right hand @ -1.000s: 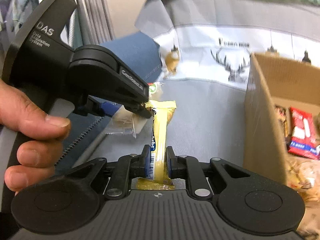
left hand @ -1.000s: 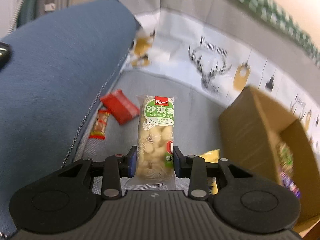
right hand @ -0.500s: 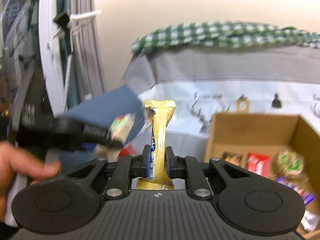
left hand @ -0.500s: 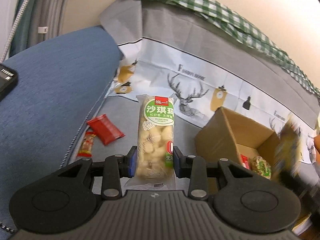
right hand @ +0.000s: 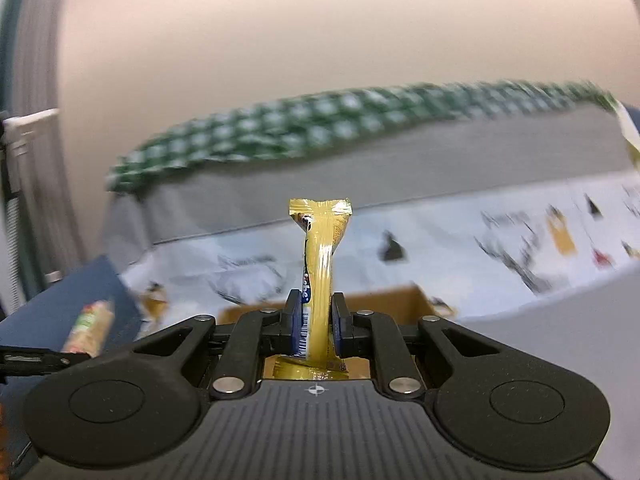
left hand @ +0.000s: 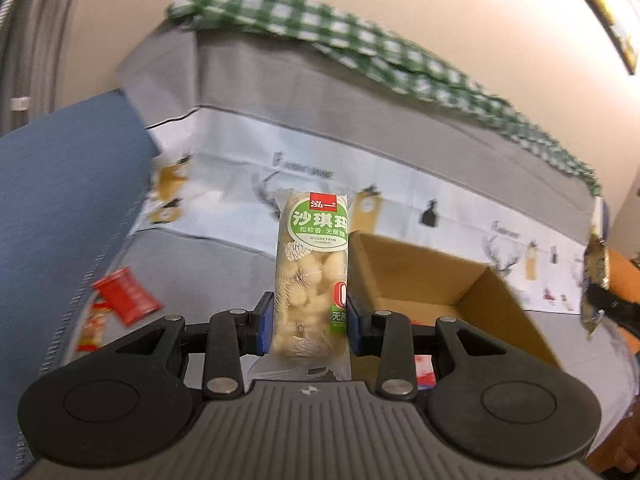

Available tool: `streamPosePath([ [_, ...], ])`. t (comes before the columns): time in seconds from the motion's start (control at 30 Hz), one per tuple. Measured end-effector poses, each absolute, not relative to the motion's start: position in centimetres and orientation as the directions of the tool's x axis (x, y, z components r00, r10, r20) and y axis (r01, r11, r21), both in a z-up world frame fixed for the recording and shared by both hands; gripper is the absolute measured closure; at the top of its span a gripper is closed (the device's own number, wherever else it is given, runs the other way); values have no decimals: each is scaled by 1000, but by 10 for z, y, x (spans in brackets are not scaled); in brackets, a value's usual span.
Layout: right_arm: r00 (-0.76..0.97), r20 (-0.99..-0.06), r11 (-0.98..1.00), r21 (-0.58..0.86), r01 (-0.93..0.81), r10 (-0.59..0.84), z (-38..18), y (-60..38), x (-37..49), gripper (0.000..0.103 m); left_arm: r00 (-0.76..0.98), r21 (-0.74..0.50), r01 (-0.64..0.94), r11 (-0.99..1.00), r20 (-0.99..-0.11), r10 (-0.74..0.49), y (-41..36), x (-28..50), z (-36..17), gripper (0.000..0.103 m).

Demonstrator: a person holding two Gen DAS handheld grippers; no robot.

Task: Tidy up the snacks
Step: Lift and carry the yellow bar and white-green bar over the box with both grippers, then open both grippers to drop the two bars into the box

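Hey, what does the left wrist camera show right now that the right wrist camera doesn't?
Only the left wrist view shows the red packet lying on the grey seat, plus the open inside of the cardboard box. Only the right wrist view shows the right claw shut on the gold snack bar up close. Both show the green checked cloth, the deer-print cover, and the left claw gripping the green-label snack pack.

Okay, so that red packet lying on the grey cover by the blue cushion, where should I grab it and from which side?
The red packet lies flat and skewed on the grey cover, a smaller orange-red wrapper close beside it. Probably best to come from above and pinch across its narrow width at the end away from that wrapper. It is blurred, so the edges are uncertain. Both grippers are full now.
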State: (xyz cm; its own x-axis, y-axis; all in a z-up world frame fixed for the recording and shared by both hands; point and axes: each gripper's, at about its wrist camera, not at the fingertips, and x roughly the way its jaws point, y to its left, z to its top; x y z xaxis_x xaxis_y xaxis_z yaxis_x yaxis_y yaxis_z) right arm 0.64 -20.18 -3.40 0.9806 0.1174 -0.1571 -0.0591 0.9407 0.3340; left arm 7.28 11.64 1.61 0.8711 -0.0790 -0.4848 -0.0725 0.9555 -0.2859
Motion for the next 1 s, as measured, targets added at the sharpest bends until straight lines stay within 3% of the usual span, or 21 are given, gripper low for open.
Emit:
streamPosePath([
  [0.2,991,-125,974,227,-27,56,-39,-207,-3,88,893,-300,30,954,-420,-160,72,87,23,64],
  [0.37,991,-123,988,152,-35,54,-42,-203,-4,88,878,-284,123,951,-416,-238,32,116,24,64],
  [0.8,986,-160,987,156,-20,45,-43,-200,11,88,872,-196,175,965,-424,-245,5,142,2,64],
  [1.0,986,-161,989,146,-18,42,-44,-190,15,88,876,-228,161,960,-416,-246,10,145,5,64],
])
